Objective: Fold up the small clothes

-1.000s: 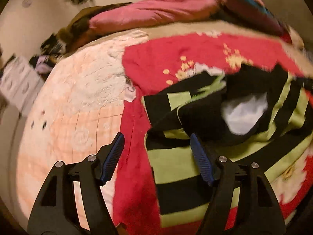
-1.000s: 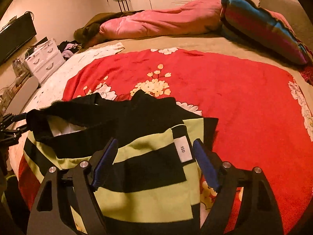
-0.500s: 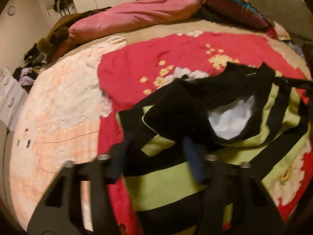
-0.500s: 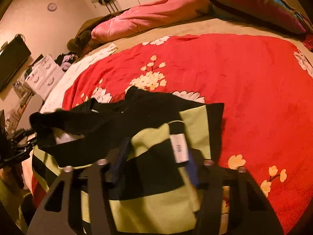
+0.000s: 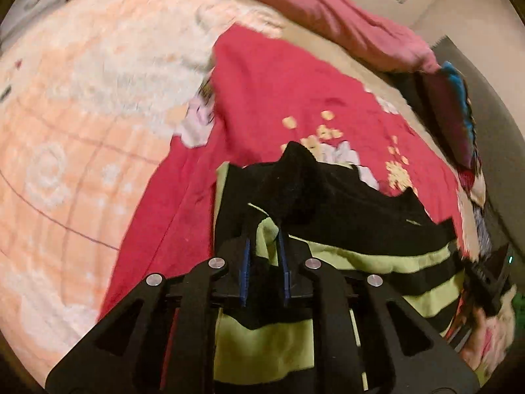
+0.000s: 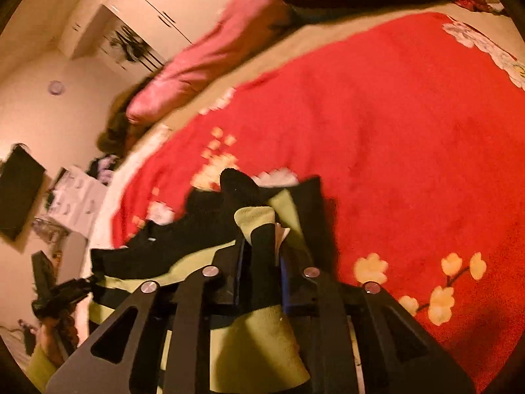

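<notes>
Pinching a bunched ridge of cloth, the left tool (image 5: 264, 246) has just been drawing its jaws together, and its blue pads (image 5: 244, 269) now clamp a fold of the black-and-green striped garment (image 5: 361, 256) near one of its edges. The right tool (image 6: 262, 249) has been closing in the same way and grips a pleat of the same garment (image 6: 256, 338) at the opposite side, beside a small white tag (image 6: 281, 233). Holding two far-apart points like this looks meant to keep the cloth under control so that one half can be carried over the other without sagging in the middle.

Ahead of each tool a black hump of the garment stands up. Between the two tools the striped body lies loosely spread, partly rumpled, so the fold seems barely begun.

Under and beyond the garment lies the red flowered blanket (image 6: 410, 131), which serves as a soft flat surface for the folding. To the left of the left tool a pale peach blanket (image 5: 75, 138) covers the rest of the bed. Far ahead of both tools a pink duvet (image 5: 328, 13) and a striped pillow (image 5: 456, 115) sit well clear of the work. In the right view, the other tool appears low at the left, held in a hand (image 6: 52, 338).
</notes>
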Action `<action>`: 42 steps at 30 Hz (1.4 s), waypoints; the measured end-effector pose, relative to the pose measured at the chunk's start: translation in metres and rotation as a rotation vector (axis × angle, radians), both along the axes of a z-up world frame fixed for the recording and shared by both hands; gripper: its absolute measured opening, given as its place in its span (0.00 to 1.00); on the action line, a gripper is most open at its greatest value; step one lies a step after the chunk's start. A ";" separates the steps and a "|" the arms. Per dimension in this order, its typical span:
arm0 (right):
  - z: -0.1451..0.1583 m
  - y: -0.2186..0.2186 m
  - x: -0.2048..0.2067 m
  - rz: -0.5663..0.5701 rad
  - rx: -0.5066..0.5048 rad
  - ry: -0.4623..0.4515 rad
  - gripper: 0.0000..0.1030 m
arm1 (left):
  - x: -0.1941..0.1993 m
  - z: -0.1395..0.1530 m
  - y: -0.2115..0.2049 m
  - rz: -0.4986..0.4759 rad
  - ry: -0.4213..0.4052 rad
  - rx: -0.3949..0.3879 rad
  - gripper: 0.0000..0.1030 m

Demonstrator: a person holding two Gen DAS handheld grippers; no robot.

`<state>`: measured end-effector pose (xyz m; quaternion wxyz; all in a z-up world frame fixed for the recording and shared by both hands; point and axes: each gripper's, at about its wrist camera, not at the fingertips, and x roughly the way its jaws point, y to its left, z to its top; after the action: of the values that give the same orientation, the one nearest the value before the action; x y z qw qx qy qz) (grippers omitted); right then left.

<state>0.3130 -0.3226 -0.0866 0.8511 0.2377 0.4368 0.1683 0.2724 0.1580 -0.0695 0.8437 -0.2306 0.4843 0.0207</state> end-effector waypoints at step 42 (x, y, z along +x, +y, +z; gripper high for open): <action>-0.002 0.068 -0.019 0.215 -0.345 -0.010 0.47 | -0.060 -0.026 -0.027 0.079 0.048 0.130 0.85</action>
<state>0.2937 -0.2548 -0.0888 0.8585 0.0394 0.4778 0.1819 0.2123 0.1306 -0.0958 0.8435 -0.1938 0.4927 0.0910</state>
